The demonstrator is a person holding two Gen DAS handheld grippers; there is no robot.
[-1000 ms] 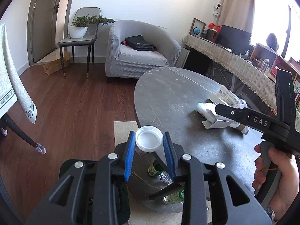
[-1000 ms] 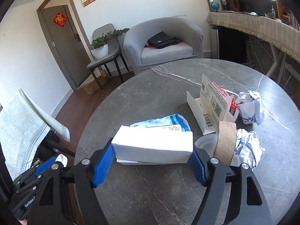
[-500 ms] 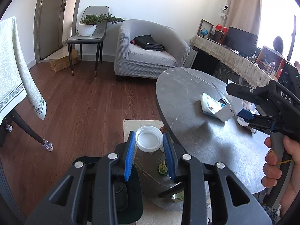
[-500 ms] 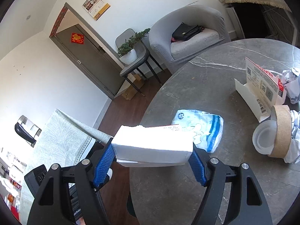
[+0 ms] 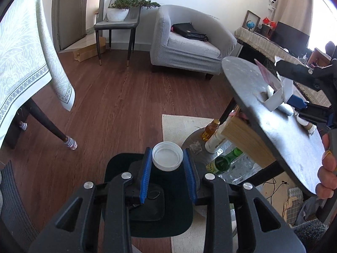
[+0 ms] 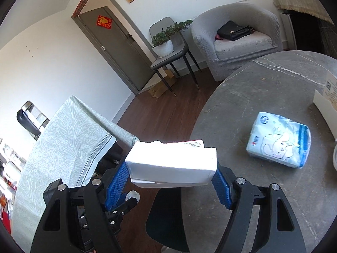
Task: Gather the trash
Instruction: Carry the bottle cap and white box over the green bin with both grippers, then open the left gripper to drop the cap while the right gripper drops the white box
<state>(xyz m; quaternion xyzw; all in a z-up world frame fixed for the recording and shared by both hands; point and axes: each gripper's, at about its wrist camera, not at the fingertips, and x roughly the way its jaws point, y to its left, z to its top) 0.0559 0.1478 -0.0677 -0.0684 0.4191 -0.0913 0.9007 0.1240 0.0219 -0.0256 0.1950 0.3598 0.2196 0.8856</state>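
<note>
My left gripper (image 5: 167,164) is shut on a white plastic bottle cap (image 5: 167,156) and holds it above the black trash bin (image 5: 147,200) on the floor. My right gripper (image 6: 171,176) is shut on a white cardboard box (image 6: 171,164) and holds it at the left edge of the round grey table (image 6: 263,97), above the black bin (image 6: 166,217). The right gripper also shows in the left wrist view (image 5: 303,97), over the table. The left gripper with its cap shows in the right wrist view (image 6: 126,200), low beside the bin.
A blue-and-white tissue pack (image 6: 279,140) and an open white carton (image 6: 325,103) lie on the table. Bottles (image 5: 223,162) stand on a lower shelf under it. A cloth-covered table (image 5: 23,52) is to the left; a grey armchair (image 5: 189,42) and a chair with a plant (image 5: 118,21) stand behind.
Both grippers have moved left off the table toward the black bin, each keeping its load. The left gripper has dropped lower, over the bin.
</note>
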